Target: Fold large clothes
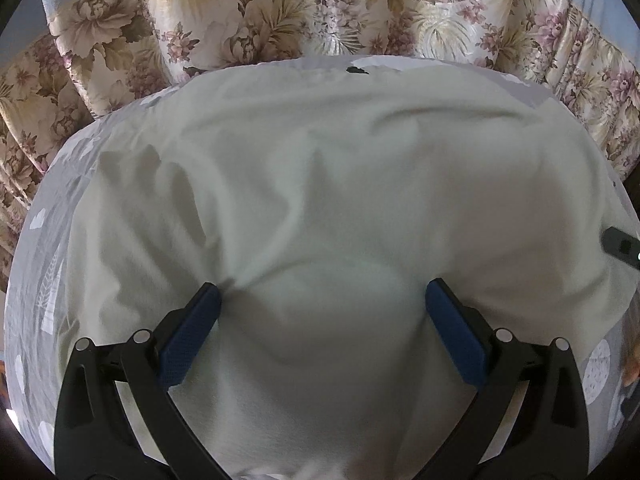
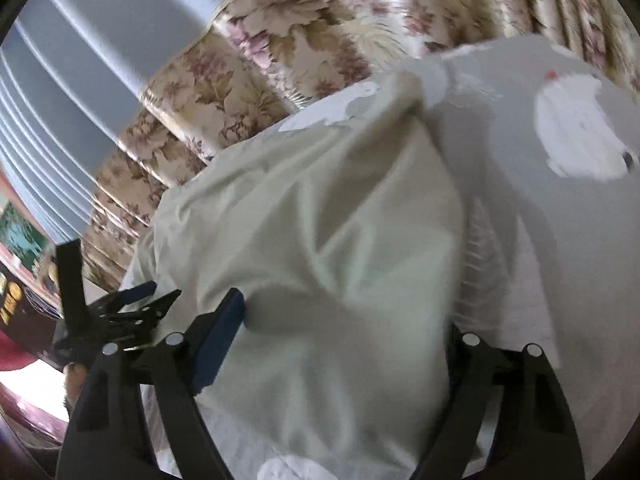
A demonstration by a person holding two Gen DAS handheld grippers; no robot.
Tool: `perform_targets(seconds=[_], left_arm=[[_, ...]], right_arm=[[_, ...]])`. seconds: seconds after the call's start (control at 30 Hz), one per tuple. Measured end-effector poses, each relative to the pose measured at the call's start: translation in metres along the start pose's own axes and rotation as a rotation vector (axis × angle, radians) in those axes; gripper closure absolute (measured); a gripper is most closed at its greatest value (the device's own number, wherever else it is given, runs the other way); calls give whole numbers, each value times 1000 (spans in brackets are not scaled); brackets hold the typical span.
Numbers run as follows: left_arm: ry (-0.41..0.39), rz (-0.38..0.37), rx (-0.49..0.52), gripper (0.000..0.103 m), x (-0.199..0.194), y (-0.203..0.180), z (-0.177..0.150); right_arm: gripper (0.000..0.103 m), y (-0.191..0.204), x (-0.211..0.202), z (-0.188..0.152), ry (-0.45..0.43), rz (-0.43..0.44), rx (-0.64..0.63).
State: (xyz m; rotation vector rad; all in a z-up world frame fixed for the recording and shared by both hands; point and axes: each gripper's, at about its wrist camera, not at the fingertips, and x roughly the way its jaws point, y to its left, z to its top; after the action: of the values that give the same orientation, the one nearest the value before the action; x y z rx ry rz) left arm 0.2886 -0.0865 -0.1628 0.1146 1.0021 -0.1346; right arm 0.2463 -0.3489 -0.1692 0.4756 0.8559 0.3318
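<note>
A large cream-white garment [image 1: 320,208] lies spread and wrinkled over a grey printed bed sheet [image 1: 52,264]. My left gripper [image 1: 322,300] is open, its blue pads [image 1: 192,332] resting on the garment's near part with cloth bulging between them. In the right wrist view the same garment [image 2: 320,240] lies bunched. My right gripper [image 2: 344,312] is open over it; the left blue pad [image 2: 220,340] shows, the right pad is hidden behind cloth. The left gripper [image 2: 132,308] shows at the left edge there. The right gripper's tip [image 1: 620,246] shows at the right edge of the left wrist view.
A floral curtain [image 1: 280,12] hangs behind the bed. The sheet [image 2: 560,240] has white animal prints and extends to the right of the garment. A blue-grey wall [image 2: 80,60] and colourful items [image 2: 20,272] are at the far left.
</note>
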Motion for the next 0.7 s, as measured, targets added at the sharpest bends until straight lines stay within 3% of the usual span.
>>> perform_targets(seconds=[0.2, 0.27, 0.3, 0.33, 0.43, 0.57, 0.63, 0.7], left_arm=[[-7, -5, -2, 3, 0, 1, -1], [-7, -7, -1, 3, 0, 2, -1], [-8, -7, -1, 3, 0, 2, -1], [-8, -8, 0, 3, 0, 2, -1], [-6, -6, -2, 3, 0, 1, -1], [-2, 0, 4, 3, 1, 0, 0], [-2, -3, 6, 3, 1, 0, 1], [-4, -5, 7, 3, 1, 0, 0]], right_arm=[[23, 6, 8, 5, -2, 1, 33], [38, 8, 9, 5, 3, -14, 11], [53, 8, 12, 3, 15, 14, 18], [60, 7, 13, 2, 22, 34, 34], [67, 14, 15, 3, 27, 28, 3], [69, 30, 17, 8, 21, -32, -55], [57, 31, 20, 10, 28, -37, -38], [54, 23, 28, 13, 51, 7, 16]])
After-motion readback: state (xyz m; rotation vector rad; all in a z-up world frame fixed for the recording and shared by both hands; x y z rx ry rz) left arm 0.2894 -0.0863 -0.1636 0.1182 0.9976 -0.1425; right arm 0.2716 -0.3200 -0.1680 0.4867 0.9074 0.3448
